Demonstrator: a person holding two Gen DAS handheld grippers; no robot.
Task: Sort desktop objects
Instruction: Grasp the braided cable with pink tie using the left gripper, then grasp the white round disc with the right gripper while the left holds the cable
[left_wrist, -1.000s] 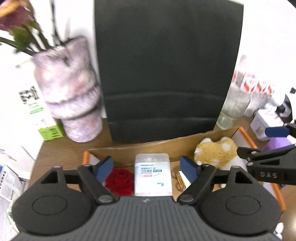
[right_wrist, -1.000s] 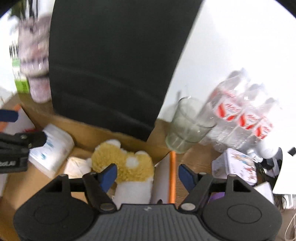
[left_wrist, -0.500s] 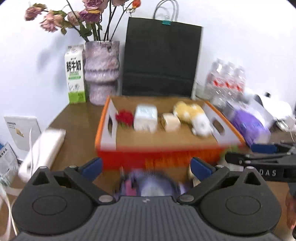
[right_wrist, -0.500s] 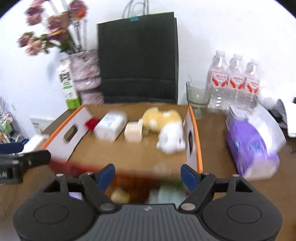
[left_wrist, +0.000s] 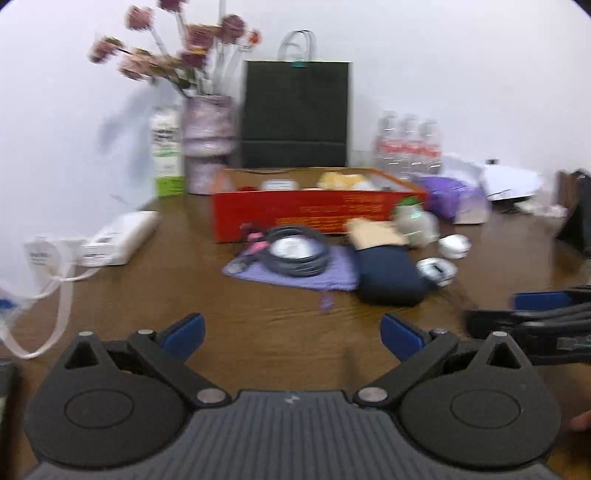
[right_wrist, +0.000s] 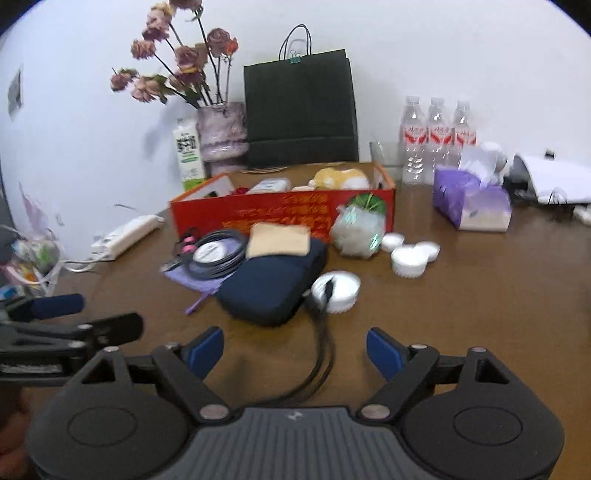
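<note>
An orange cardboard box (right_wrist: 280, 218) (left_wrist: 314, 212) at the table's middle holds a plush toy (right_wrist: 341, 178), a white pack (right_wrist: 269, 185) and a red item. In front of it lie a coiled black cable (right_wrist: 218, 254) on a purple cloth, a navy pouch (right_wrist: 271, 284) with a tan card (right_wrist: 279, 239) on it, a green-white mesh ball (right_wrist: 356, 230) and several white round lids (right_wrist: 408, 256). My left gripper (left_wrist: 291, 338) and right gripper (right_wrist: 295, 350) are both open and empty, held low over the table's near side, well short of these things.
A black paper bag (right_wrist: 301, 110), a vase of dried flowers (right_wrist: 221, 129), a milk carton (right_wrist: 190, 153), water bottles (right_wrist: 436, 136) and a glass stand at the back. A purple tissue pack (right_wrist: 469, 199) sits right, a white power strip (right_wrist: 127, 232) left.
Both grippers have pulled back from over the box to low over the table's near side. The loose things in front of the box have come into view. Both stay open.
</note>
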